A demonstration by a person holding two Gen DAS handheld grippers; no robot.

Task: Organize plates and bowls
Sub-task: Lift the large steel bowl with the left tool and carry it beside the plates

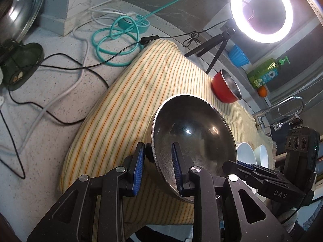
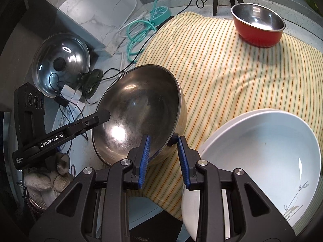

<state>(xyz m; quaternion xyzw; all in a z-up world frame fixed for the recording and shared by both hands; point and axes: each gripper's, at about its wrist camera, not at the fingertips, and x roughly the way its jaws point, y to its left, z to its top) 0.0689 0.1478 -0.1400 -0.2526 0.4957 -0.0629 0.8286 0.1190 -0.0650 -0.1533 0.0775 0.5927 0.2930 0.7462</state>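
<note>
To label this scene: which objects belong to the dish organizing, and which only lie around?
Belong: large steel bowl, held by both grippers; red bowl; white bowls.

Lying about: ring light, glass pot lid, teal power strip, soap bottle.

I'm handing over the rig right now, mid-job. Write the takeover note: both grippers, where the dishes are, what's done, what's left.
Left gripper: shut on the near rim of the steel bowl.
Right gripper: shut on the opposite rim of the same bowl; the two carry it tilted above the edge of the striped cloth.
White dishes: nested at the cloth's near right.
Red bowl: alone at the cloth's far side, upright.
Glass lid: off the cloth, on the counter.
Done: white dishes stacked.
Left: set the steel bowl down, probably by the other dishes; the red bowl is not yet grouped.
</note>
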